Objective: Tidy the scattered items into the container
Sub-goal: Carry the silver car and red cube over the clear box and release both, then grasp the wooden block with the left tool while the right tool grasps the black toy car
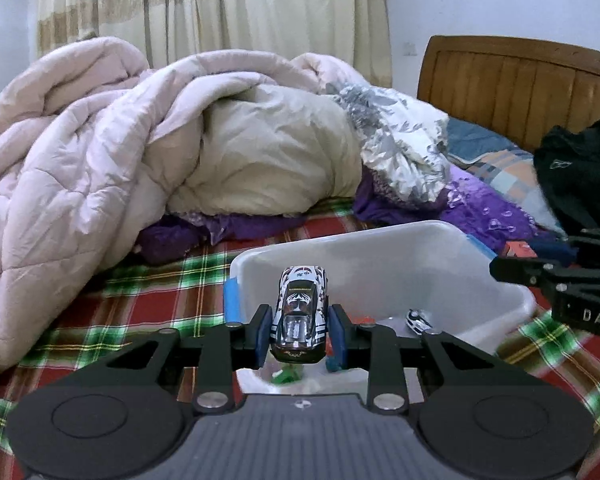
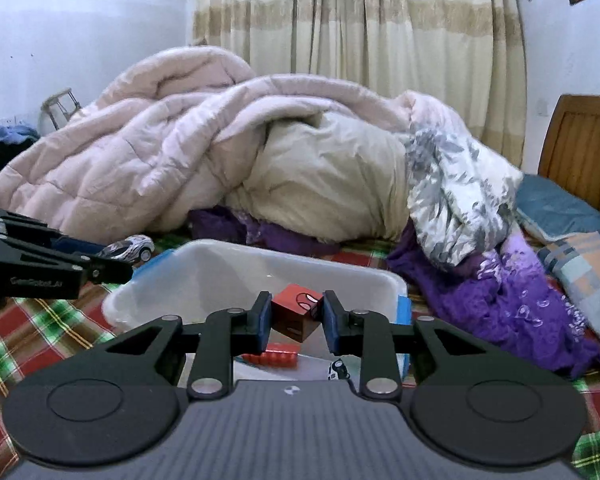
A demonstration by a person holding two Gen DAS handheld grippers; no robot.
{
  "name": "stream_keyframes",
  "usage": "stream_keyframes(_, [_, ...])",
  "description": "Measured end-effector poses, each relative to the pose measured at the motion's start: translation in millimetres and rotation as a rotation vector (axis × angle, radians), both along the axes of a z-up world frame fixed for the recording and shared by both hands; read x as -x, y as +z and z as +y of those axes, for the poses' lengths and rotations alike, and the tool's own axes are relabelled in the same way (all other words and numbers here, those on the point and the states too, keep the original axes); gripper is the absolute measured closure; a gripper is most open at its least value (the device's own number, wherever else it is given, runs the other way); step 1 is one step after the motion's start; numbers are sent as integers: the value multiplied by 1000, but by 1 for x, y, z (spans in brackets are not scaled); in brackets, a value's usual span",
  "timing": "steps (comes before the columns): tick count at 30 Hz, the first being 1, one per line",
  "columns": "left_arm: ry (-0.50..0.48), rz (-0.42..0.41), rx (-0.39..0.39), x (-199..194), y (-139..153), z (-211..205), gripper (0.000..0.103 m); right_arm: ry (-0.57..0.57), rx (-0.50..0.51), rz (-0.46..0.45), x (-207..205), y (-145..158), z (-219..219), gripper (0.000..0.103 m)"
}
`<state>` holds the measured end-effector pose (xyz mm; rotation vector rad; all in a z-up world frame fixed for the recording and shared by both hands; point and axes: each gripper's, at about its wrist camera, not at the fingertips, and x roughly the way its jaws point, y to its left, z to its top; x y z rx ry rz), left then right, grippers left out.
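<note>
Both hand-held grippers are hovering over the white container (image 1: 380,248): left hand-held gripper (image 1: 300,334) pinching a toy car (image 1: 300,316), right hand-held gripper (image 2: 296,322) pinching a red cube (image 2: 298,312); next, spreading each to drop its load.

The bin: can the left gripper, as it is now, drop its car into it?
Probably yes. The left gripper holds the car between its pads right over the near edge of the open bin. Nothing blocks the way; the right gripper, holding a red cube, is off to the side.

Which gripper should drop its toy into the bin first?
Probably right. The right gripper holds the red cube above the bin interior. The left gripper holds its car nearer the rim.
</note>
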<state>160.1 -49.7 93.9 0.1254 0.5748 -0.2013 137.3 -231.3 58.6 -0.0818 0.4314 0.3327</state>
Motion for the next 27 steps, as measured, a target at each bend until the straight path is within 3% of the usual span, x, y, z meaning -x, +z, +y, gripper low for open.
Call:
stream_keyframes(6, [-12,41,-14,-30,-10,-7,66,-4,10,57,-30,-10,-1,73])
stream_keyframes(7, [-9,54,-22,-34,-12,-8,61,-7,15,73,-35,-12,-1,71])
stream_keyframes(8, [-2,72,-29,-39,-14,-8,45,-13,23,86,-41,-13,-1,67])
stream_keyframes(9, [6,92,-32,-45,-16,-8,36,-20,25,91,-45,-14,-1,54])
stream_keyframes(11, [17,104,-32,-51,-20,-6,36,-28,13,87,-48,-15,-3,46])
stream_keyframes(18, [-3,94,-6,-37,-24,1,36,-13,-31,76,-35,-15,-7,46])
stream_keyframes(22, [-17,35,-2,0,-26,10,36,13,-33,31,-2,-16,-6,46])
stream_keyframes(27, [-22,-30,-89,61,-54,13,34,58,5,6,60,-37,2,45])
